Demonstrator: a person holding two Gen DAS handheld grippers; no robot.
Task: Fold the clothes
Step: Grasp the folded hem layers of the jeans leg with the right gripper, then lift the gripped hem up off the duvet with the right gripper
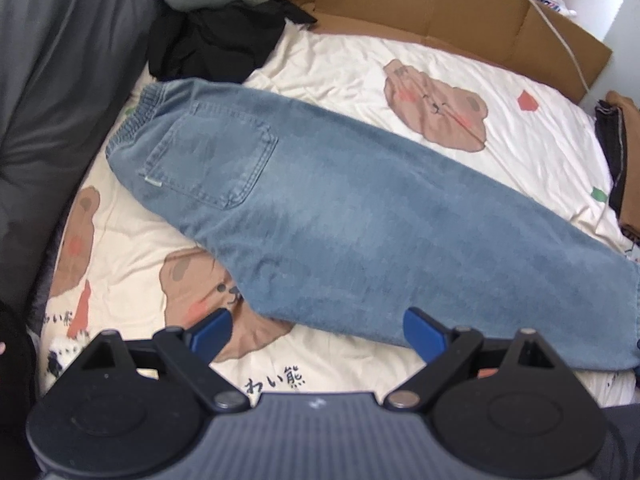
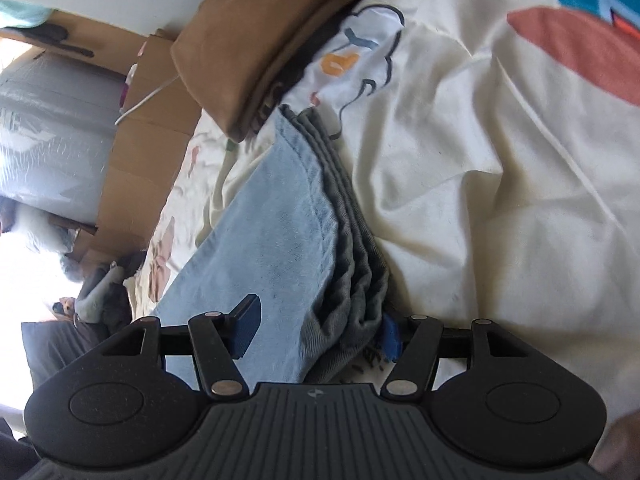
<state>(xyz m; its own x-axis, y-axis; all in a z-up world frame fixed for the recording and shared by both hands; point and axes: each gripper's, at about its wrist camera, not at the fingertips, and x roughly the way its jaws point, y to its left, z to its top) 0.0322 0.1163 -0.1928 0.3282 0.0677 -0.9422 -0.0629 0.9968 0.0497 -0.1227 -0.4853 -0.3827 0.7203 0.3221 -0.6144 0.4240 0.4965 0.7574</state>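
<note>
Jeans (image 2: 280, 240) between spread right jaws.

Soft, even daylight fills the left wrist view, with only faint shadows in the folds of the cream bedsheet (image 1: 360, 64). The right wrist view blows out to white glare at its left edge (a bright source there), and the sheet looks washed. Both bend strongly at the corners and are slightly blurred.

Folded jeans (image 1: 340, 216) beyond wide-spread left tool (image 1: 318, 334)
</note>
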